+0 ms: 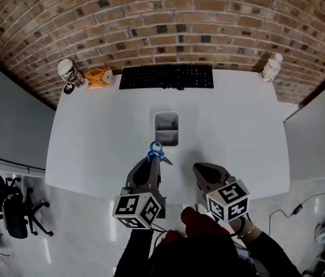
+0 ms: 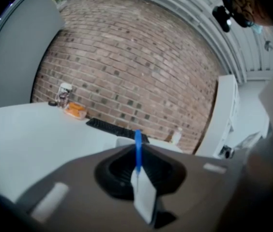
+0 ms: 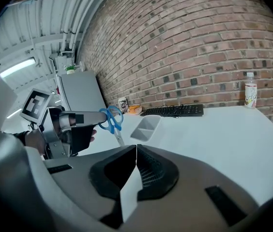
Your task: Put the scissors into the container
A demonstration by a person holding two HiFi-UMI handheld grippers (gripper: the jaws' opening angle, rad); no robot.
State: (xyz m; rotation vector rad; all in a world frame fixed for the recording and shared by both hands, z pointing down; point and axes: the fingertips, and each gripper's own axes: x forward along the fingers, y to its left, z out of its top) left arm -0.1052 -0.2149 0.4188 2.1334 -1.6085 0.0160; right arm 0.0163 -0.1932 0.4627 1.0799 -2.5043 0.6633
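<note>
The blue-handled scissors point(image 1: 156, 153) hang in the air with my left gripper point(image 1: 148, 165) shut on their handles, blades pointing down toward the table. In the right gripper view the scissors point(image 3: 111, 122) show at the left, held just short of the container. The grey two-compartment container point(image 1: 166, 128) stands on the white table point(image 1: 93, 143), a little beyond the scissors. In the left gripper view only a blue handle edge point(image 2: 138, 151) sticks up between the closed jaws. My right gripper point(image 1: 200, 173) is shut on nothing, to the right of the left one near the table's front edge.
A black keyboard point(image 1: 166, 77) lies along the back of the table. A cup point(image 1: 70, 75) and an orange packet point(image 1: 98, 77) sit at the back left, a bottle point(image 1: 271, 68) at the back right. A brick wall rises behind the table. An office chair point(image 1: 14, 212) stands at the lower left.
</note>
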